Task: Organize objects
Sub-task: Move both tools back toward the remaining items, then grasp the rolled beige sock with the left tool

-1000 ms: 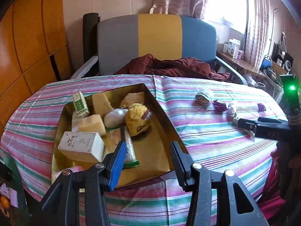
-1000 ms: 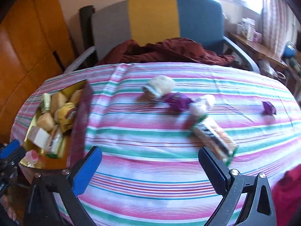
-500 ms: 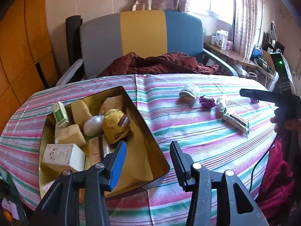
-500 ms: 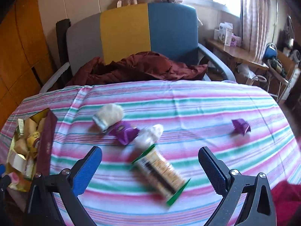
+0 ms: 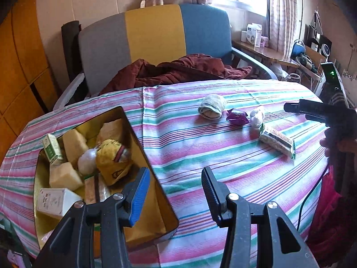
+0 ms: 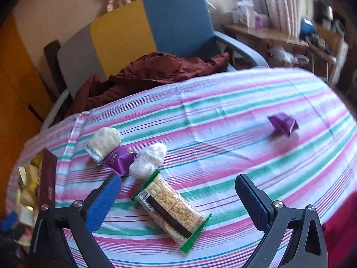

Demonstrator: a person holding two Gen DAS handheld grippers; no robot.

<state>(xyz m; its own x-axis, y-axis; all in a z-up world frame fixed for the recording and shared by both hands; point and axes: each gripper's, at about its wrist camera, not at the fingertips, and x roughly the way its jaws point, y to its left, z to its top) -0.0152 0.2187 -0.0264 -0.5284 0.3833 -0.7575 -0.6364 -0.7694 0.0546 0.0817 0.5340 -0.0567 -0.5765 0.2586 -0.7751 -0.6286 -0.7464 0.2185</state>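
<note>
A gold tin (image 5: 138, 138) at the table's left holds a white box (image 5: 55, 201), yellow blocks, a small green box and a yellow pouch (image 5: 112, 158). My left gripper (image 5: 175, 178) hangs open over the tin's right rim with nothing between its fingers. On the striped cloth lie a rolled white cloth (image 6: 103, 141), a purple wrapper (image 6: 120, 162), a white plastic lump (image 6: 148, 159) and a cracker packet (image 6: 169, 207). A second purple wrapper (image 6: 283, 125) lies apart to the right. My right gripper (image 6: 178, 181) is open above the cracker packet, which shows between its fingers.
Behind the round table stands a chair (image 5: 154, 38) with a grey, yellow and blue back and a maroon garment (image 5: 178, 71) on its seat. Wooden cabinets (image 5: 20, 67) line the left. A cluttered side table (image 5: 279, 55) sits by the window at right.
Both grippers have shifted rightward along the table and rolled. The tin has slid left in the left view. The cracker packet has come from the right to between the right gripper's fingers.
</note>
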